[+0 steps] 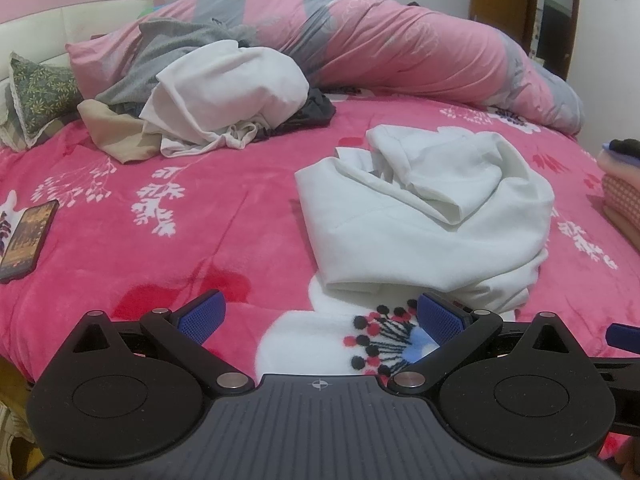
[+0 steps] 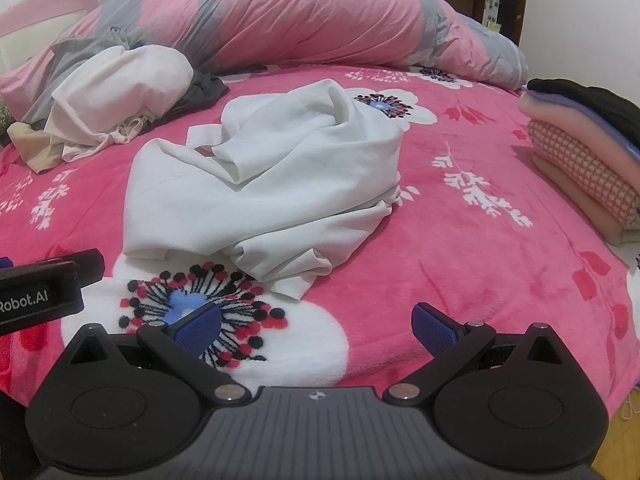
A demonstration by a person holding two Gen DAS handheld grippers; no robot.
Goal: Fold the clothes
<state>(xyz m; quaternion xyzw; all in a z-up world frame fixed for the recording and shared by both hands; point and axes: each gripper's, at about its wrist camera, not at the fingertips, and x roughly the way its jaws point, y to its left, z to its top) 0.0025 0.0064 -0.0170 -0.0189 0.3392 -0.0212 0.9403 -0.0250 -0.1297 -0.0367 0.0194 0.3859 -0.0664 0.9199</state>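
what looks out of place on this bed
A phone lies screen-up on the pink blanket, left of the crumpled white garment: the one thing here that isn't bedding or clothing, and it sits where a spread garment could cover it. The unfolded heap and folded stack look ordinary.

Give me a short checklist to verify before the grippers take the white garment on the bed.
1. Left hand-held gripper open and empty: ok.
2. Right hand-held gripper open and empty: ok.
3. White garment lying apart from the unfolded pile: ok.
4. Garment spread flat for folding: not ok, it is crumpled.
5. Phone away from the garment: ok.
6. Folded stack clear of the garment: ok.
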